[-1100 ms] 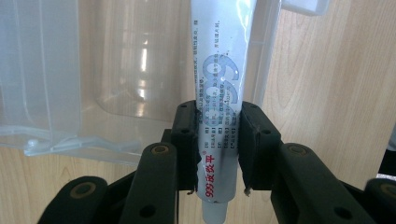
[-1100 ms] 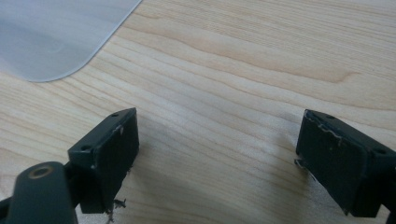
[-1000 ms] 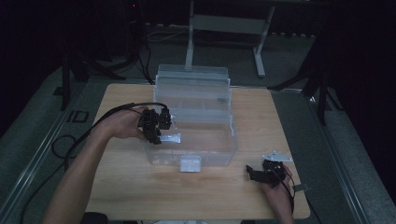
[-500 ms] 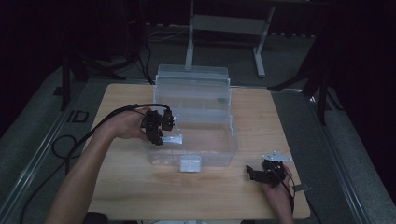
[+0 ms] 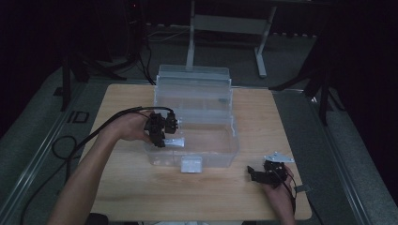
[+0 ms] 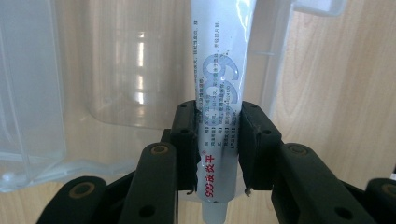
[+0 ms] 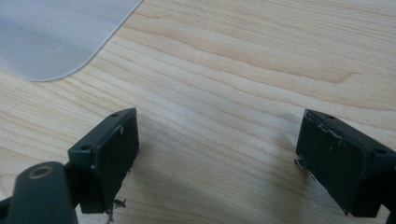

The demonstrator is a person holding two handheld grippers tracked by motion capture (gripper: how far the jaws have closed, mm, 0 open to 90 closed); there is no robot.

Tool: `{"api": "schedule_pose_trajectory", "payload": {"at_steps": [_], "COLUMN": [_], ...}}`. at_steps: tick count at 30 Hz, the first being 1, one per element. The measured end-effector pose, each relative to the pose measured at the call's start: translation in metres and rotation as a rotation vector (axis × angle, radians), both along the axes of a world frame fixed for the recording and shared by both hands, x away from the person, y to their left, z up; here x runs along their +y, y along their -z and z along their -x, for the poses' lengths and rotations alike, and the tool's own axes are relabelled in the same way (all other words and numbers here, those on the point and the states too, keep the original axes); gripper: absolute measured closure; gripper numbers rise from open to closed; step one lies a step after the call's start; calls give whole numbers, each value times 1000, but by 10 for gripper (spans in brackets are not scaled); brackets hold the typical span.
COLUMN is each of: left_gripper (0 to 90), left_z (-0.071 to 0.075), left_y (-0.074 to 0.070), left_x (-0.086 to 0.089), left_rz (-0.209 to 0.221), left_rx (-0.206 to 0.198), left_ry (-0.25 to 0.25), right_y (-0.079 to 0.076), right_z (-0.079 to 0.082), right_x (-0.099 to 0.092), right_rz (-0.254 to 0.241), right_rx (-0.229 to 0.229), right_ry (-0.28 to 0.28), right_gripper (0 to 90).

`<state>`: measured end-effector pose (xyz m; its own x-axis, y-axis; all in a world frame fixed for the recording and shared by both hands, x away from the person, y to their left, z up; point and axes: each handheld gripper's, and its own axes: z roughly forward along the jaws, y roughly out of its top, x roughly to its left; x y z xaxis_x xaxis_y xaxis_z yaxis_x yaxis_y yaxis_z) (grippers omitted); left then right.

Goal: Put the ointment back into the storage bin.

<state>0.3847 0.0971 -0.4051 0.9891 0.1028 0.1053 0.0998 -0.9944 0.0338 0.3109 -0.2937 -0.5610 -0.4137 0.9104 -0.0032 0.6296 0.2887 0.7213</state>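
My left claw (image 6: 217, 140) grips a white tube (image 6: 219, 93) over the clear box (image 5: 220, 154) mid-worktop; lowering it in seems next. My right claw (image 7: 217, 158) rests open near the worktop's (image 5: 141, 187) front right corner.

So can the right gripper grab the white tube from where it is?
Probably not right now. The right gripper sits open over bare table, apart from the clear box, and the white tube is already clamped in the left gripper at the box's far side.

Metal stand (image 5: 227, 28); maybe cables (image 5: 61, 147).
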Motion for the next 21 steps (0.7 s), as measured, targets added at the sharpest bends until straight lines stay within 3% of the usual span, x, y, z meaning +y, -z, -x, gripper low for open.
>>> {"api": "schedule_pose_trajectory", "payload": {"at_steps": [2,3,6,13,21], "left_gripper": [669,578,530,470,442], "left_z": [-2,-4,-3,2,8], "left_y": [0,0,-5,-19,-23], "left_x": [0,1,5,20,35], "left_rz": [-1,-1,8,21,8], "left_rx": [-17,-26,-49,-105,-148], "left_ry": [-8,-34,-42,-91,-137], "right_y": [0,0,0,0,0], "right_z": [0,0,0,0,0], "right_x": [0,0,0,0,0], "right_rz": [0,0,0,-1,-1], "right_rx": [0,0,1,2,1], "right_ry": [0,-1,-2,-2,-3], "right_gripper": [129,129,129,129,129]}}
